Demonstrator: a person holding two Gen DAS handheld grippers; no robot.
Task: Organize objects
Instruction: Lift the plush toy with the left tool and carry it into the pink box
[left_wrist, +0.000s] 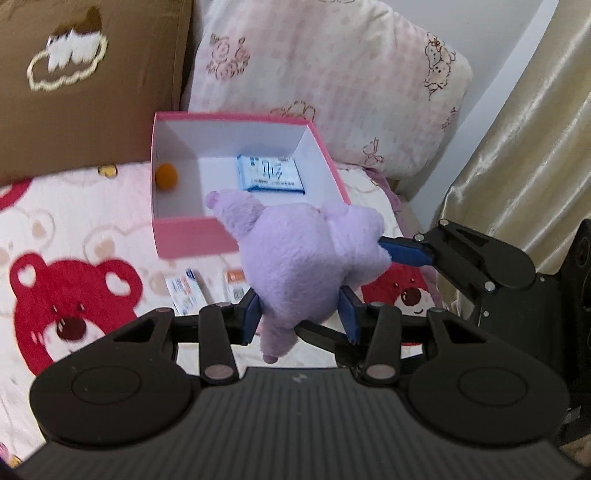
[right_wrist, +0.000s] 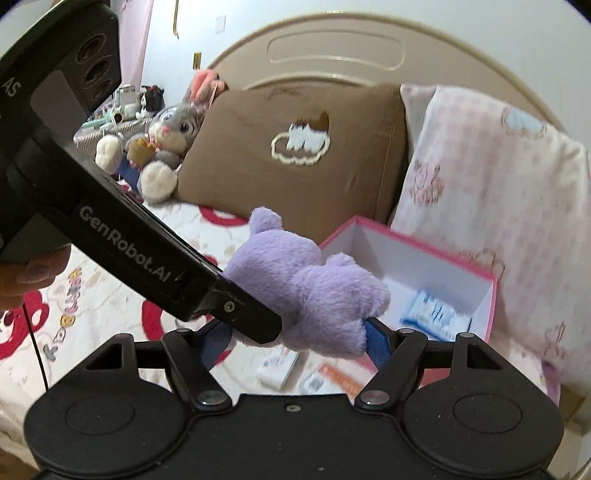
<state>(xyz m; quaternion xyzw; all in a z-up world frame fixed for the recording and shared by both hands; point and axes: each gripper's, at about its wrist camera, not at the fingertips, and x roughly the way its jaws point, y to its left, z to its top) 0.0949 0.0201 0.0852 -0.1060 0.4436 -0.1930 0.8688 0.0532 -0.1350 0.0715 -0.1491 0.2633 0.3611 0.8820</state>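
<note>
Purple plush toy (left_wrist: 303, 258) held in the air above the bed (left_wrist: 74, 229), at the near rim of the open pink box (left_wrist: 192, 236). The left tongs (left_wrist: 301, 317) pinch its lower body, blue pads sunk into the pile on either side. The right tongs (right_wrist: 295, 339) grip it too: one blue finger presses into the toy's side, while the other is partly hidden behind the left device, so the hold reads as closed on the plush. The box already contains an orange ball (left_wrist: 166, 176) and a blue-and-white packet (left_wrist: 271, 173); further packets (left_wrist: 186, 291) lie on the bed before it. The toy appears light, soft and compressible, unlikely to slip or break. Its thick torso looks the surest place to hold; limbs and ears would probably bend away.
</note>
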